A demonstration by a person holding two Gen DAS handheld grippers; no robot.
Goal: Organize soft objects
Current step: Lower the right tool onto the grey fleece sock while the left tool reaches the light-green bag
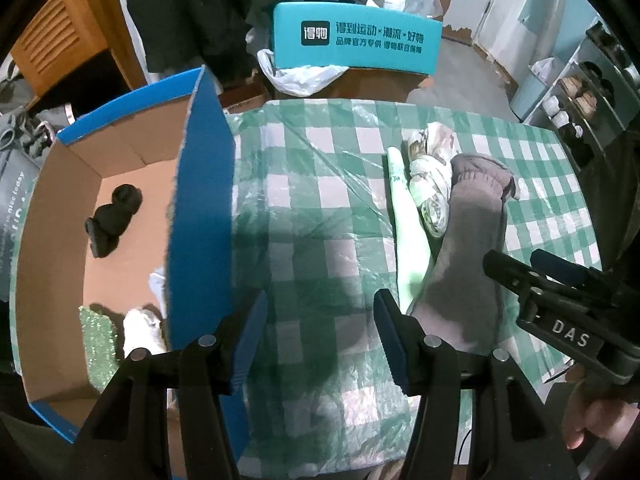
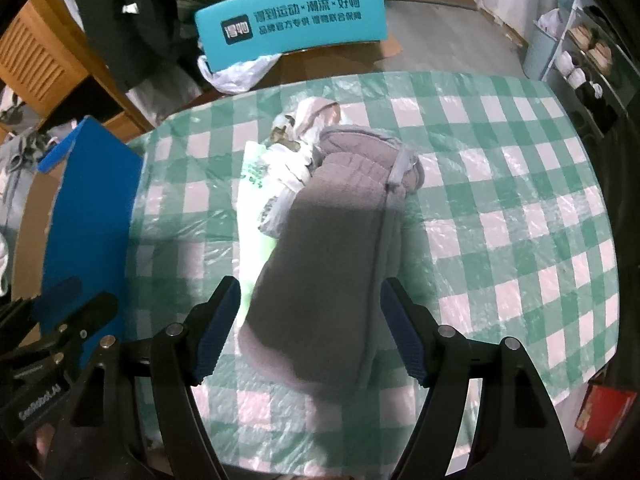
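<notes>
- Right wrist view: the right gripper (image 2: 310,330) hangs over the near end of the grey sock (image 2: 340,248), jaws apart and straddling it, pads not yet pressing.
- Left wrist view: the left gripper (image 1: 320,340) is spread too, empty, over bare checked cloth (image 1: 304,216) between the box (image 1: 52,280) and the pile.
- Sock lies lengthwise on the table, touching a pale green item (image 1: 408,220) and a patterned bundle (image 1: 430,176).
- To do it well: lower the right gripper until the pads bracket the sock alone, keeping clear of the green item beside it.
- Pinch the thick part, since loose fabric probably slips.
- Lift over the blue flap (image 1: 204,184); a black item (image 1: 114,220) already sits inside.
</notes>
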